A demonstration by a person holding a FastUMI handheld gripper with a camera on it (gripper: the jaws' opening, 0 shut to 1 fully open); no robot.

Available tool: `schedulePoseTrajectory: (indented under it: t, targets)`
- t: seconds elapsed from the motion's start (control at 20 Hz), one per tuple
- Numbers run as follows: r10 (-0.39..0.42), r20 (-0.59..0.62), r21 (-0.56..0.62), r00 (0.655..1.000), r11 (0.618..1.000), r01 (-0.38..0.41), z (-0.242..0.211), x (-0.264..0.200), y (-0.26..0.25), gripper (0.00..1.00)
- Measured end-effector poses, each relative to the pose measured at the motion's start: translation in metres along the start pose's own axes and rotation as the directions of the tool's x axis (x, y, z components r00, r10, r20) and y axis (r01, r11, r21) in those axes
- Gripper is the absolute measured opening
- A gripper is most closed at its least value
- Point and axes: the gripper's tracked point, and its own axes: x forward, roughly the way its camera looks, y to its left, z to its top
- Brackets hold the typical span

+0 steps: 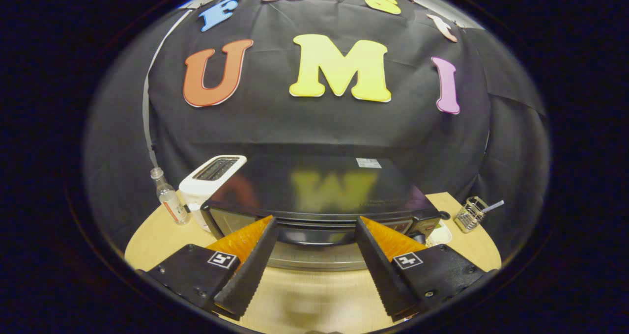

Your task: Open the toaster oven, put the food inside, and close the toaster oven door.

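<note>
Your gripper [317,226] hangs with its fingers spread wide and nothing between them; both tips sit just at the front top edge of the black glossy toaster oven [319,186], flanking the dark curved handle bar [317,236] of its door. Neither finger touches the handle as far as the view shows. The oven stands mid-bench on the pale wooden bench [304,299], its shiny top mirroring the wall behind. Whether the door is shut or dropped open is hard to tell: a silver-grey band [314,261] lies below the handle between your fingers, and it could be the door's lower frame or a tray lip. Judging by the handle sitting high against the oven front, the door looks closed, so the task seems to be at its first step: opening is not yet done, and loading and closing remain. The food is not plainly identifiable; a small pale dish [439,236] sits just beside the oven's right front corner, half hidden by your right finger, and may hold it. Off toward the bench's left rear edge stand a white two-slot pop-up toaster [209,181] and, just beside it, a small clear bottle [168,199]. Near the bench's right edge sits a small wire rack [470,213]. Your next move likely calls for closing on the handle bar.
</note>
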Motion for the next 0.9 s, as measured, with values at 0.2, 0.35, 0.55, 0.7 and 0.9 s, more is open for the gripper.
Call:
schedulePoseTrajectory:
  t: [0.2,0.35,0.55,0.7,0.9]
  targets:
    - [0.06,-0.179,0.078,0.982,0.996,-0.047,-0.07,-0.009,0.002,1.0]
    - [0.014,-0.067,0.043,0.998,0.999,-0.011,-0.035,-0.013,-0.016,0.98]
    - [0.006,0.022,-0.022,1.0,1.0,-0.005,0.007,-0.011,-0.015,0.97]
    - [0.012,-0.011,-0.026,1.0,1.0,-0.013,0.008,0.007,-0.007,0.97]
    - [0.008,-0.006,-0.031,1.0,0.999,-0.009,0.012,0.02,-0.002,0.97]
